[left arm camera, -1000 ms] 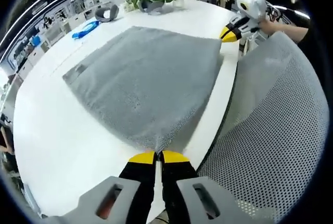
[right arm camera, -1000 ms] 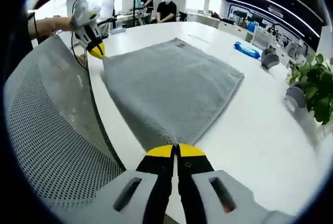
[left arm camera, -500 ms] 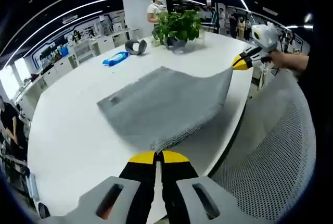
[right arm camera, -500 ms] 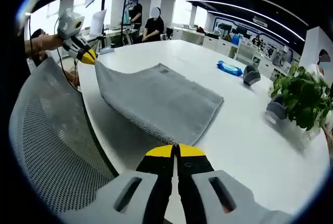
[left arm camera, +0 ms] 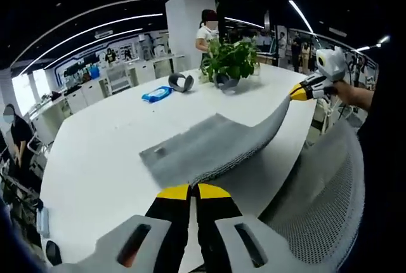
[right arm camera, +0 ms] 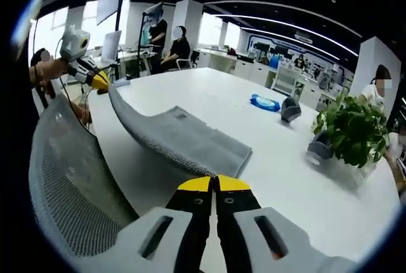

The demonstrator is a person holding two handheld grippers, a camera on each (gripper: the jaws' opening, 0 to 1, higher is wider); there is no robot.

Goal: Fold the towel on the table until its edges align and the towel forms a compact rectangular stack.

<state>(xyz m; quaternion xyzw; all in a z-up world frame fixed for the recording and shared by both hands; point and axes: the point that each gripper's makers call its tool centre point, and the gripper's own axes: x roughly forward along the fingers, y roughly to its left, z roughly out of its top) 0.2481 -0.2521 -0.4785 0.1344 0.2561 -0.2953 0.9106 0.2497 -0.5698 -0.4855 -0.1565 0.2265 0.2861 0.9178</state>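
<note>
In the left gripper view, the left gripper (left arm camera: 193, 190) is clamped on one near corner of the grey towel (left arm camera: 209, 149), its yellow-tipped jaws pressed together on the cloth. In the right gripper view, the right gripper (right arm camera: 214, 183) is clamped on the other near corner of the towel (right arm camera: 177, 136) in the same manner. The near edge of the towel hangs raised between the two grippers; the far part lies flat on the white table (left arm camera: 101, 139). A mesh chair back (right arm camera: 66, 184) stands just beside the near table edge. Farther along the table are a blue packet (left arm camera: 156, 94), a grey curved object (left arm camera: 181, 82) and a potted plant (left arm camera: 229, 63).
</note>
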